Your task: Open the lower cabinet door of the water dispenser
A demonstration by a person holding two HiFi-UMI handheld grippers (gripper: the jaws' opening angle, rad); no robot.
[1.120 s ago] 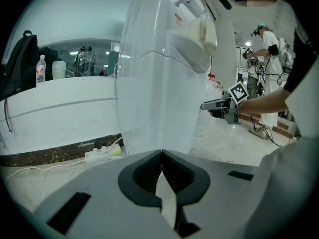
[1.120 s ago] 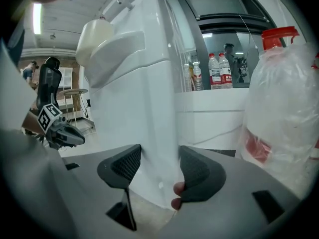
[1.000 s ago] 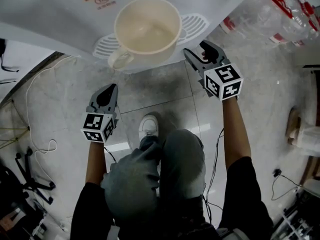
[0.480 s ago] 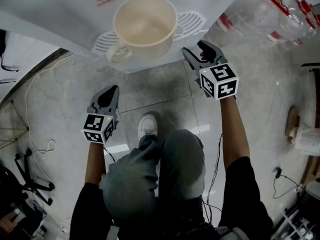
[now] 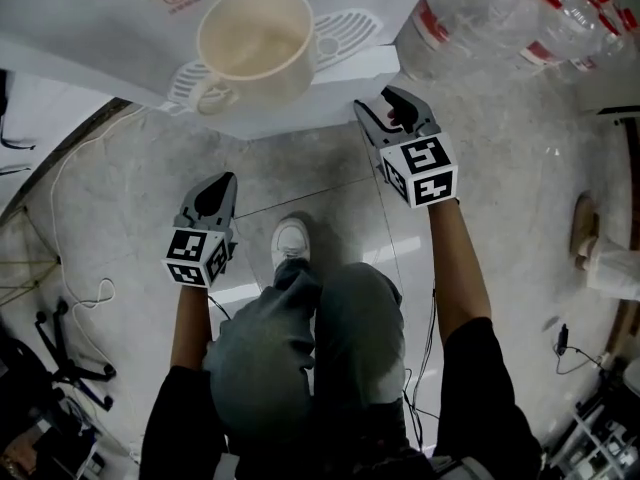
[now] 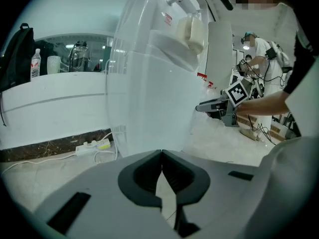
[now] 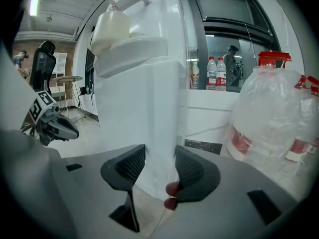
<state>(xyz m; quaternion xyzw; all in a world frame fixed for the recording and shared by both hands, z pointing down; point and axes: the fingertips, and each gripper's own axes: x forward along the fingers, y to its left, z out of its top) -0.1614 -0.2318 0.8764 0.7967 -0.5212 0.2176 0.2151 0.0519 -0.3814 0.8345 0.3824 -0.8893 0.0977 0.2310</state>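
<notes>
One dispenser corner (image 7: 172, 118) between right gripper (image 7: 154, 169) jaws, apart, narrowing; left gripper (image 6: 162, 156) jaws together.

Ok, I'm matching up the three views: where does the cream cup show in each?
Head view: cream cup at top, left of centre, seen from above.
Left gripper view: upper middle, right of centre.
Right gripper view: upper left.
Shared landmark: the white water dispenser whose ledge it sits on.

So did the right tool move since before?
Yes. The right tool slid left, toward the floor seam. Its jaws have just been closing, with the dispenser's edge between them.
</notes>
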